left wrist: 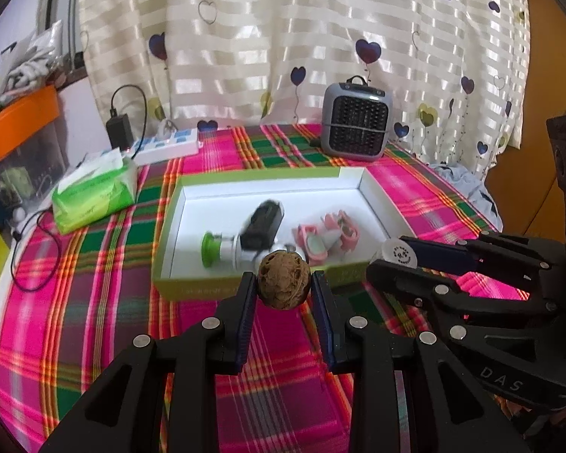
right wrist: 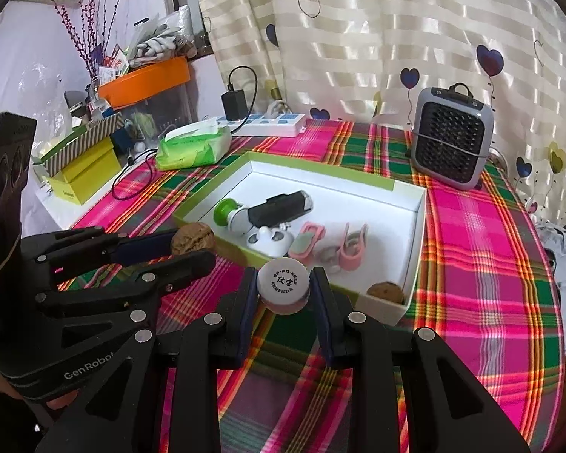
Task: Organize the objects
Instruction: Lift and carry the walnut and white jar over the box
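1. Left gripper [left wrist: 283,283]: fingers clenched on a walnut [left wrist: 282,278], held above the desk [left wrist: 94,283] before the box [left wrist: 245,287].
2. Right gripper [right wrist: 283,287]: fingers grasped a small white jar [right wrist: 283,287] near the box's front edge.

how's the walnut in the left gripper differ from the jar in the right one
The walnut is brown, rough and wrinkled; the jar is smooth, with a white lid bearing printed black characters. The walnut is roughly round; the jar is a short cylinder, pinkish below the lid. Both are small and clamped between gripper pads above the plaid cloth.
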Available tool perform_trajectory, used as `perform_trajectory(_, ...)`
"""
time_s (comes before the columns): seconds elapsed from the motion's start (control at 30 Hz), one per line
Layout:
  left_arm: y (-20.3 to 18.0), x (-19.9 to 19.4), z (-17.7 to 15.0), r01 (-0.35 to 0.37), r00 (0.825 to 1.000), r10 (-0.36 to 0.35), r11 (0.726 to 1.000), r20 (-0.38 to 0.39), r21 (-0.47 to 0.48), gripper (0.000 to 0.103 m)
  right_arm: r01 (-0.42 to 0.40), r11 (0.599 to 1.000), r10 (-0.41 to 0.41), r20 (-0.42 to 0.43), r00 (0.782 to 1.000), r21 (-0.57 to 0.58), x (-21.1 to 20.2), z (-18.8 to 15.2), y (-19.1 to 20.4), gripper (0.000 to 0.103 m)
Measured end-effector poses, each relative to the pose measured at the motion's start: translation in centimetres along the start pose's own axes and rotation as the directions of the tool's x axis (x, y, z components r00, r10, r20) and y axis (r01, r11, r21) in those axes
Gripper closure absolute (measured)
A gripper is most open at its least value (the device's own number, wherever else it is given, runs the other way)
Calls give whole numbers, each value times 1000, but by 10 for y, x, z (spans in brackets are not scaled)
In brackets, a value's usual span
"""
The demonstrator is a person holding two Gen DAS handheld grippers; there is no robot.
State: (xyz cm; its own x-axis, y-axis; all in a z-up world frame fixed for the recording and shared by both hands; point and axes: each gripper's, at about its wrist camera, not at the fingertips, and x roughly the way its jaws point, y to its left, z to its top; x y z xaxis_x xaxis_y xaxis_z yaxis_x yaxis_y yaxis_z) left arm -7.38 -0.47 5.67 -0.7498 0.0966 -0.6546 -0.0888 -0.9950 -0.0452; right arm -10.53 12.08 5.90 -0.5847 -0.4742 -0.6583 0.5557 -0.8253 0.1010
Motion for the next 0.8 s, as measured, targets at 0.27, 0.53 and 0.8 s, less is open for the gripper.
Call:
perform_trajectory(0.27, 0, 14, 14, 9, 1000, -9, 1000, 0, 6, 76, 17, 1000, -17, 0, 1000, -2, 7, 9, -10, 74)
perform_trajectory(0.53, 0, 25, 20, 12, 1000, -12, 1000, -9, 13, 76, 17, 1000, -17, -5, 1000, -4, 16, 15, -15, 74)
perform_trajectory(0.8, 3, 38, 28, 12, 1000, -12, 1000, -9, 16, 76, 17, 1000, -17, -17, 1000, -2, 30, 22, -21, 74)
